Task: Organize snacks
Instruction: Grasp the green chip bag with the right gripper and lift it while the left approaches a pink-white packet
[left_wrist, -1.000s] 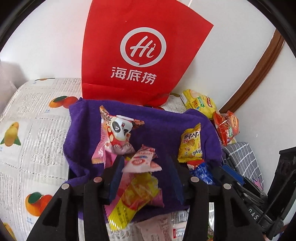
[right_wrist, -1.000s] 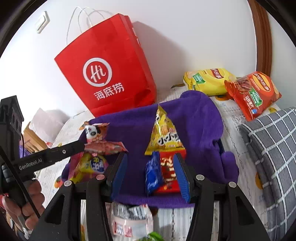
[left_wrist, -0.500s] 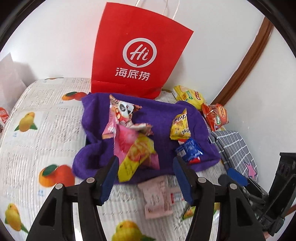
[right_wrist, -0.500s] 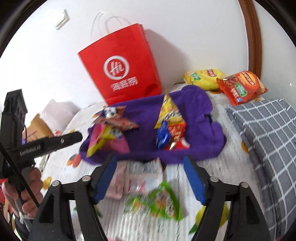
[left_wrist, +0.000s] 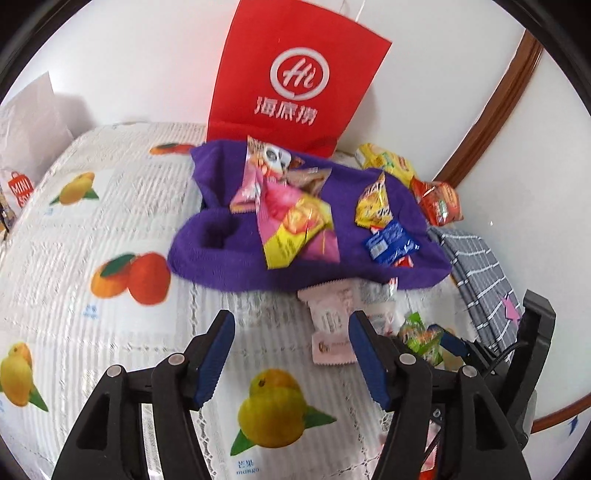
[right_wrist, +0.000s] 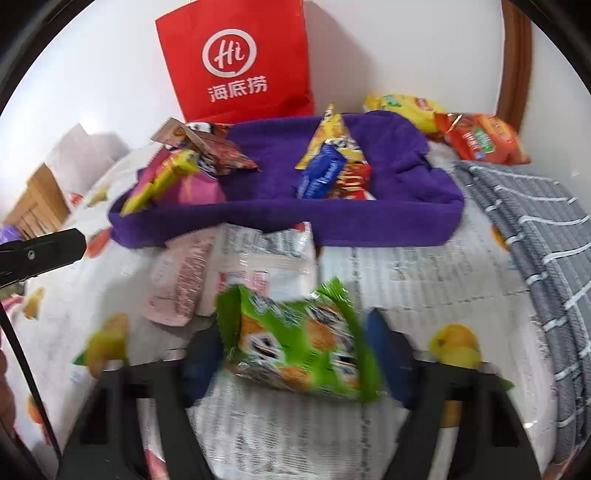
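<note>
A purple cloth tray (left_wrist: 221, 236) lies on the bed with pink and yellow packets (left_wrist: 295, 225) in its left half and a yellow packet (left_wrist: 373, 203) and a blue packet (left_wrist: 391, 243) in its right half. My left gripper (left_wrist: 291, 332) hangs over the bedspread in front of the tray, jaws opening, nothing between them. A pale pink packet (left_wrist: 332, 325) lies by its right finger. My right gripper (right_wrist: 291, 343) is low over a green packet (right_wrist: 299, 343), which lies between its closing jaws. The blur hides whether the pads touch it.
A red paper bag (left_wrist: 295, 81) stands against the wall behind the tray. Yellow (left_wrist: 388, 162) and orange crisp bags (left_wrist: 439, 203) lie at the back right. A grey checked blanket (right_wrist: 535, 240) covers the right side. A white packet (right_wrist: 266, 251) and a pink one (right_wrist: 184, 284) lie before the tray.
Both grippers have drawn back from the tray, leaving the packets they were around inside it. The left jaws stand wider. The right gripper has sunk over the green packet.
</note>
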